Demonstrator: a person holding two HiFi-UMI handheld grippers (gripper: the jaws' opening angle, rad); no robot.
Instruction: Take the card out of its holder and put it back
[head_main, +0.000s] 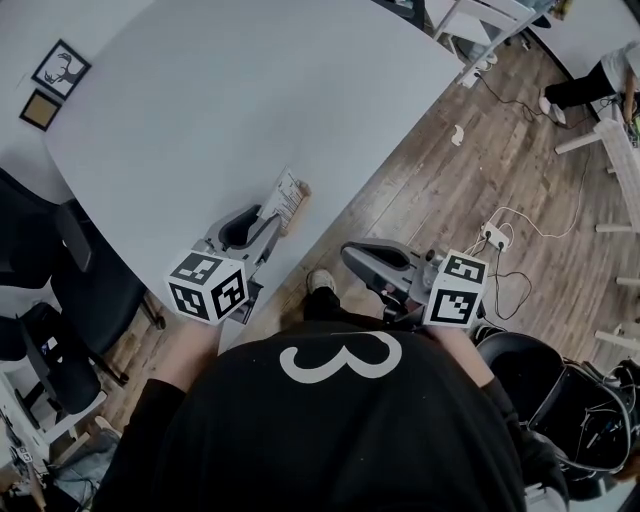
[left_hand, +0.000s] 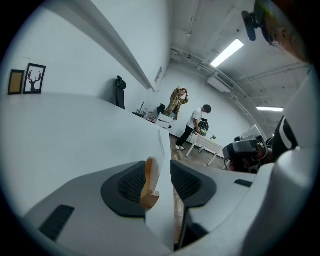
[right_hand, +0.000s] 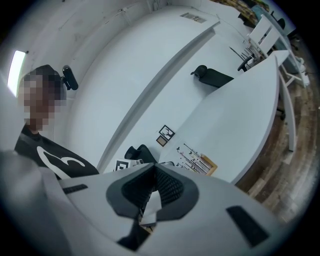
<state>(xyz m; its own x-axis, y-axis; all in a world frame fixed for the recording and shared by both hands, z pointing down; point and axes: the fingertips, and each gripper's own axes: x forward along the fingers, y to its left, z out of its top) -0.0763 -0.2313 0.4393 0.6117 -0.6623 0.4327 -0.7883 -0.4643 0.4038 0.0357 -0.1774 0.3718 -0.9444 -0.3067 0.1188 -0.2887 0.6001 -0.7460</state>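
Observation:
A white card (head_main: 287, 196) with dark print stands in a small wooden holder (head_main: 303, 190) near the front edge of the white table (head_main: 250, 90). My left gripper (head_main: 262, 226) reaches it from the near side. In the left gripper view, the holder (left_hand: 149, 185) and the card's thin edge (left_hand: 161, 150) sit between the pads of the left gripper (left_hand: 162, 175). The pads stand apart, with a gap on the right side. My right gripper (head_main: 350, 252) hangs off the table over the floor, and its tips (right_hand: 152, 167) meet. From there the card (right_hand: 192, 160) shows in its holder (right_hand: 211, 164).
Two small framed pictures (head_main: 55, 80) hang on the wall at far left. Dark office chairs (head_main: 60, 290) stand left of the table. A power strip and cables (head_main: 495, 235) lie on the wooden floor to the right. A person (left_hand: 196, 126) stands far back in the room.

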